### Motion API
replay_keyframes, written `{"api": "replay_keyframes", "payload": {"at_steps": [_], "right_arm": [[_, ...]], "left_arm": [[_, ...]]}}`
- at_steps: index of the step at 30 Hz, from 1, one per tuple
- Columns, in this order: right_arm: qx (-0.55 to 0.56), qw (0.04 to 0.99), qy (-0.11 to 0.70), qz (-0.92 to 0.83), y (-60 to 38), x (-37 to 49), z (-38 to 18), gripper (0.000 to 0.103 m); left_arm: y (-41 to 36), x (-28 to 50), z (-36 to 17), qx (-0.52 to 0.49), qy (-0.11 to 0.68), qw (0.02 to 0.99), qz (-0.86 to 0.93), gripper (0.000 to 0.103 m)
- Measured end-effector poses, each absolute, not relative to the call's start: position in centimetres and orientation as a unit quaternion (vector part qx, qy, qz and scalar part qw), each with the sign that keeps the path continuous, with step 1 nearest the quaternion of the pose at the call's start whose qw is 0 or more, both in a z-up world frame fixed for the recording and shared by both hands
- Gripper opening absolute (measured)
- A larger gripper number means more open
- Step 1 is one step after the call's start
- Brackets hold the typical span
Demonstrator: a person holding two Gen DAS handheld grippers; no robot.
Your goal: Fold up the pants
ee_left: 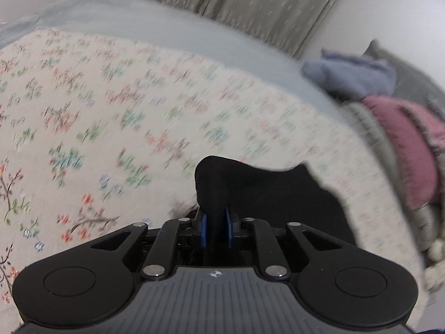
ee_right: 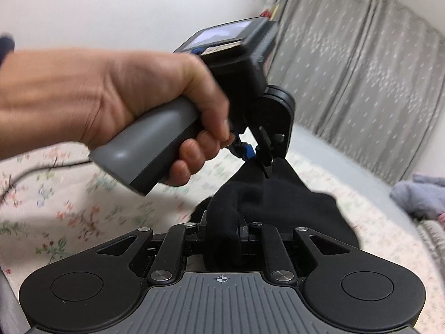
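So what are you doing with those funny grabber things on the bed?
A person is folding black pants on a flowery bedspread. Each hand holds a grabber: the left gripper and the right gripper each have a bunch of the black cloth between their fingers. More clothes are piled at the side, waiting.

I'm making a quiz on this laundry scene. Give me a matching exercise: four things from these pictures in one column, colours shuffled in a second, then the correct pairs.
Things:
1. pants
2. bedspread
3. curtain
4. garment in the pile at the bed's edge

Colours:
A. grey with pale specks
B. black
C. dusty pink
D. cream with a floral print

Pairs: 1-B, 2-D, 3-A, 4-C
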State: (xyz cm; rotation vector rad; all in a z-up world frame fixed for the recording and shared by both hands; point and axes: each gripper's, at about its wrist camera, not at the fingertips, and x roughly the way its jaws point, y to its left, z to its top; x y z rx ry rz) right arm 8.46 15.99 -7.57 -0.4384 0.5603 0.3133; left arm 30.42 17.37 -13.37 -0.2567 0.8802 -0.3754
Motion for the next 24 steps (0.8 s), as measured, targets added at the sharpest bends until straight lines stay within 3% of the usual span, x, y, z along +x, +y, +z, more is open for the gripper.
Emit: {"api": "replay_keyframes", "payload": {"at_steps": [2, 6, 9, 12, 13, 19, 20, 21, 24], "right_arm": [[-0.216, 0.925, 0.276, 0.147, 16.4, 8.4, -8.5, 0.017], [-0.206, 0.925, 0.276, 0.158, 16.7, 7.3, -8.0, 0.037], [-0.165, 0.935, 0.260, 0.177, 14.6, 5.2, -5.7, 0.041], [-0.131, 0.948, 0.230, 0.175, 10.7, 3.2, -3.9, 0.058], [-0.130, 0.953, 0.222, 0.161, 9.3, 2.6, -3.5, 0.059], [-0.096, 0.955, 0.259, 0.106, 2.0, 2.8, -4.7, 0.060], [-0.113, 0.951, 0.267, 0.106, 1.9, 2.8, -5.4, 0.053], [-0.131, 0.947, 0.271, 0.108, 1.8, 2.6, -6.0, 0.037], [-0.169, 0.944, 0.265, 0.101, 2.8, 2.4, -7.0, 0.025]], "left_arm": [[17.0, 30.4, -13.3, -0.110, 0.416, 0.885, -0.179, 0.032], [16.8, 30.0, -12.7, -0.107, 0.406, 0.889, -0.180, 0.033], [17.1, 30.0, -12.6, -0.120, 0.403, 0.889, -0.181, 0.034], [17.2, 30.2, -13.2, -0.121, 0.401, 0.891, -0.178, 0.040], [17.0, 30.2, -13.3, -0.117, 0.401, 0.892, -0.173, 0.040], [16.6, 30.2, -13.4, -0.107, 0.393, 0.900, -0.156, 0.046], [16.5, 30.2, -13.3, -0.102, 0.394, 0.901, -0.153, 0.049], [16.5, 30.3, -13.1, -0.096, 0.395, 0.901, -0.151, 0.051], [17.5, 29.9, -11.4, -0.102, 0.379, 0.912, -0.120, 0.052]]}}
